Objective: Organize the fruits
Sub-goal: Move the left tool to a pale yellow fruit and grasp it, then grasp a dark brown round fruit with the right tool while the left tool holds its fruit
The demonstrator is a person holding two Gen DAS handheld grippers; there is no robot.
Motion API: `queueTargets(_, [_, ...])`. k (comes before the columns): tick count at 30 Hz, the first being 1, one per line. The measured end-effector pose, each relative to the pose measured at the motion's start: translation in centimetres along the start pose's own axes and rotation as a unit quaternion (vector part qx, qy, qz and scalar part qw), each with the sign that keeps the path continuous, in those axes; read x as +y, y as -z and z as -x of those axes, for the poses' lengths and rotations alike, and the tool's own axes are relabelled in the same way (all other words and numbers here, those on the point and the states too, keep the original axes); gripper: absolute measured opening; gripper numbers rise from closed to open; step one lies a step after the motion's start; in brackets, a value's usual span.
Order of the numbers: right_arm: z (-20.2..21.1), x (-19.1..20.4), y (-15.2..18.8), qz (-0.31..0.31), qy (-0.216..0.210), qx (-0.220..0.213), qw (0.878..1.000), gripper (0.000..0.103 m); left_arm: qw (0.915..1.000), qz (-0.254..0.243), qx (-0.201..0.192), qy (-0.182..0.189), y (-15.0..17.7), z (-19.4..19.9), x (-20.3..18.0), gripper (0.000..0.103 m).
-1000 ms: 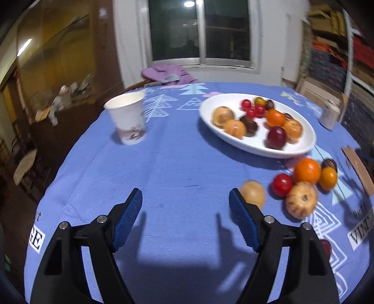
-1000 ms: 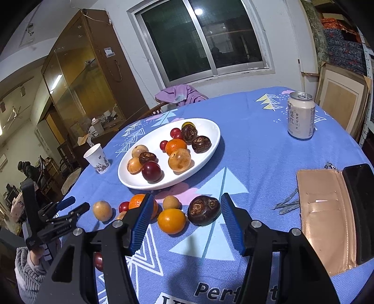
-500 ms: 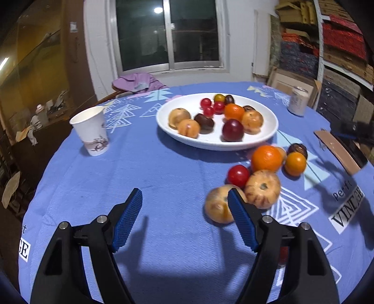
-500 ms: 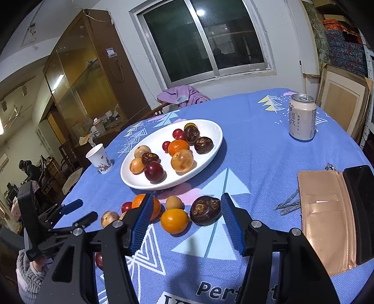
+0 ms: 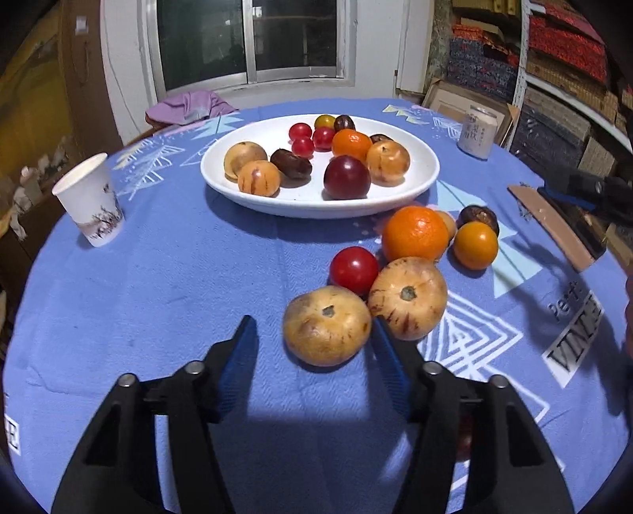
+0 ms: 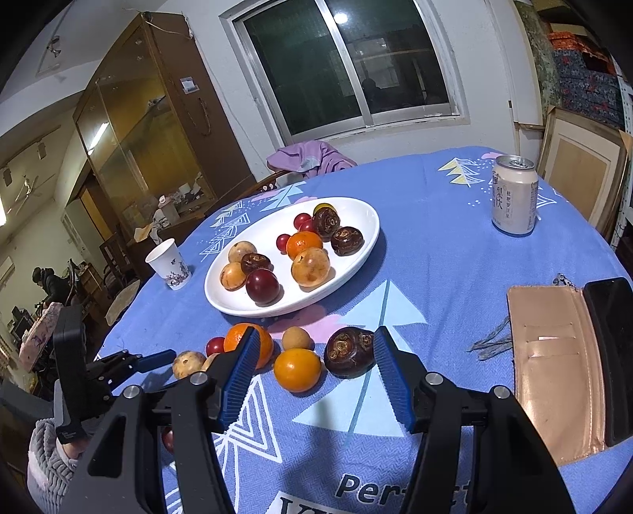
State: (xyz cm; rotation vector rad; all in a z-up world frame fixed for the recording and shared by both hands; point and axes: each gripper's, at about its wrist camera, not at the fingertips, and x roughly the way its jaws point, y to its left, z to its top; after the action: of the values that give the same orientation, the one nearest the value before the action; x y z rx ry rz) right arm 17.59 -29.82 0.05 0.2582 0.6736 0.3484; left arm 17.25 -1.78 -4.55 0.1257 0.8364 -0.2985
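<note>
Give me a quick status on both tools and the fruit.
Left tool closing around tan fruit, not yet gripped. Right tool opening, empty, near orange. Striped fruit crowds left tool's right finger.

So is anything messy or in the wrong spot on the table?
Yes. Several fruits lie loose on the blue tablecloth beside the white plate instead of on it: a big orange, a red tomato, two speckled tan fruits and a few more. Nothing looks spilled or broken.

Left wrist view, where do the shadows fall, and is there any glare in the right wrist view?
Left wrist view: soft shadow under the white plate and beneath the left gripper; edges bend from fisheye. Right wrist view: ceiling light reflects in the window.
</note>
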Motion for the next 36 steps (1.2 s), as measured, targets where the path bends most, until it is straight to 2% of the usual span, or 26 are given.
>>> queueTargets(1, [0.0, 0.0, 0.0, 0.0, 0.002, -0.002, 1.0, 0.072, 1.0, 0.003, 0.002, 0.008, -0.1, -0.2, -0.1, 0.047])
queueTargets(2, [0.0, 0.0, -0.1, 0.001, 0.001, -0.002, 1.0, 0.072, 0.9999, 0.001, 0.004, 0.01, -0.2, -0.3, -0.2, 0.045])
queueTargets(5, [0.2, 0.1, 0.0, 0.002, 0.001, -0.004, 1.0, 0.072, 0.9999, -0.003, 0.001, 0.01, -0.1, -0.2, -0.5, 0.045])
queueTargets(8, [0.1, 0.1, 0.0, 0.003, 0.001, -0.002, 1.0, 0.072, 0.9997, 0.014, 0.002, 0.019, -0.2, -0.2, -0.1, 0.044])
queueTargets(12, [-0.2, 0.0, 0.1, 0.009, 0.012, 0.006, 1.0, 0.072, 0.9996, 0.023, -0.014, 0.005, 0.1, 0.7, 0.2, 0.044])
queueTargets(14, [-0.7, 0.0, 0.3, 0.017, 0.032, 0.014, 0.999, 0.072, 0.9992, 0.023, -0.031, -0.015, 0.1, 1.5, 0.5, 0.044])
queueTargets(17, [-1.8, -0.1, 0.6, 0.034, 0.063, 0.028, 0.997, 0.071, 0.9983, 0.042, -0.033, -0.023, 0.1, 1.9, 1.7, 0.044])
queueTargets(20, [-2.7, 0.4, 1.1, 0.07, 0.105, 0.035, 0.991, 0.06, 0.9978, 0.055, -0.029, -0.025, 0.0, 1.8, 2.3, 0.044])
queueTargets(22, [-3.4, 0.8, 1.2, 0.102, 0.147, 0.037, 0.983, 0.05, 0.9979, 0.053, -0.027, -0.027, 0.0, 1.6, 2.3, 0.044])
queueTargets(24, [-4.1, 1.1, 1.3, 0.136, 0.179, 0.035, 0.974, 0.049, 0.998, 0.051, -0.024, -0.028, 0.1, 1.5, 2.3, 0.044])
queueTargets(27, [-5.4, 1.3, 1.7, 0.155, 0.157, 0.065, 0.973, 0.049, 0.9981, 0.052, -0.02, -0.027, 0.2, 1.3, 2.3, 0.044])
queueTargets(30, [-6.5, 1.8, 1.9, 0.175, 0.154, 0.076, 0.969, 0.049, 0.998, 0.055, -0.02, -0.025, 0.1, 1.3, 2.4, 0.044])
queueTargets(36, [-8.6, 2.5, 1.2, 0.175, 0.144, 0.09, 0.97, 0.05, 0.9981, 0.056, -0.015, -0.023, 0.1, 1.1, 2.4, 0.044])
